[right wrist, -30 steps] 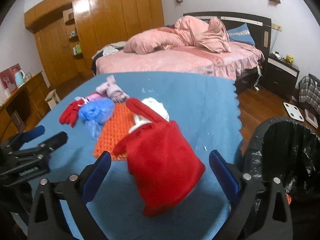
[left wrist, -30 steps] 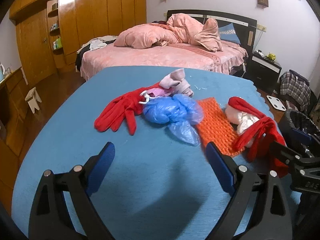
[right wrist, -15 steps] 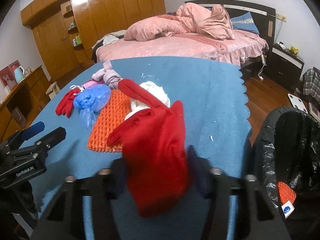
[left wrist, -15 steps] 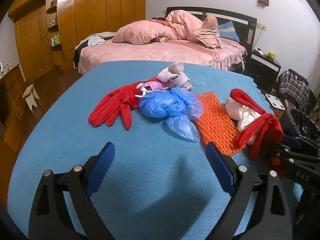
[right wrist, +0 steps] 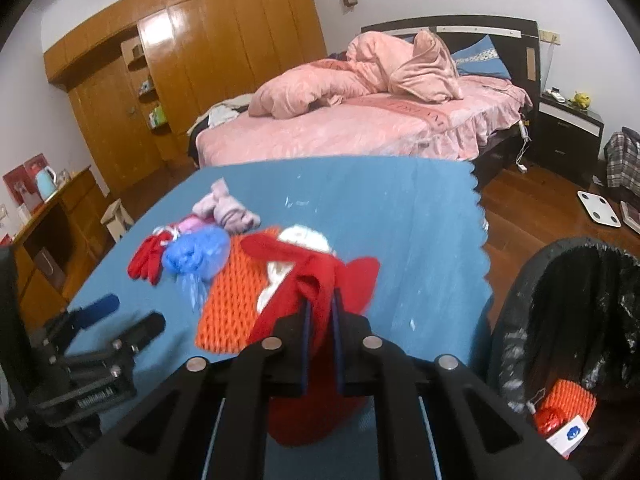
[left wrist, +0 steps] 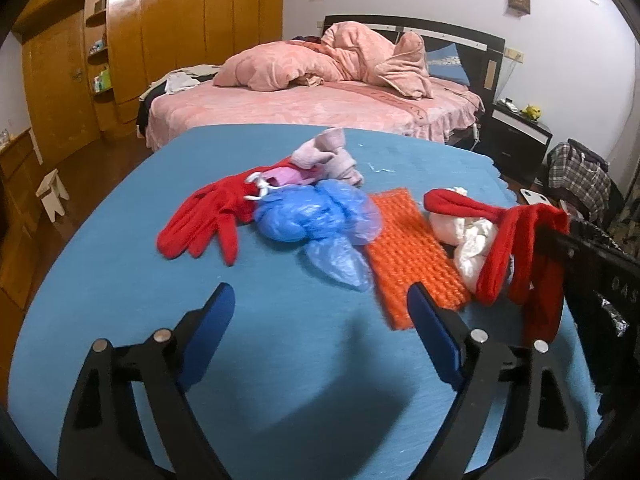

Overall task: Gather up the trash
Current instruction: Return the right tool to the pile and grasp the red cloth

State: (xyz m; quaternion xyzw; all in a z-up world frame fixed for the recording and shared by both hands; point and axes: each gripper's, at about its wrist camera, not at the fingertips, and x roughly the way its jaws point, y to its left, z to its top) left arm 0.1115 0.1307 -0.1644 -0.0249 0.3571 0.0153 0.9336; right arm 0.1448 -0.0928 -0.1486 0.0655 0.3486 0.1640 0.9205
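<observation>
The right hand-held gripper (right wrist: 320,312) has just been closing and now pinches a red glove (right wrist: 320,280) between its blue pads, the cloth bunched in the narrow gap and drooping below the jaws above the blue worktop (right wrist: 400,208). At its right side, off the worktop's scalloped edge, stands a bin lined with a black bag (right wrist: 560,280), with orange mesh and a small white box already in its bottom. The left hand-held gripper (left wrist: 320,312) hangs over bare blue cloth with its jaws spread wide and nothing between them, though they have just narrowed slightly. Just beyond its right finger lies an orange knitted mat (left wrist: 412,248), and right of that a white crumpled wad (left wrist: 468,240) under the lifted glove. Further out, a crumpled blue plastic bag (left wrist: 316,216) sits beside a second red glove (left wrist: 208,216) lying flat, with a pale pink sock bundle (left wrist: 328,156) behind them. Past the worktop, a bed (left wrist: 312,104) with a heaped pink quilt stands against the far wall, wooden wardrobes (left wrist: 160,40) to its left.
</observation>
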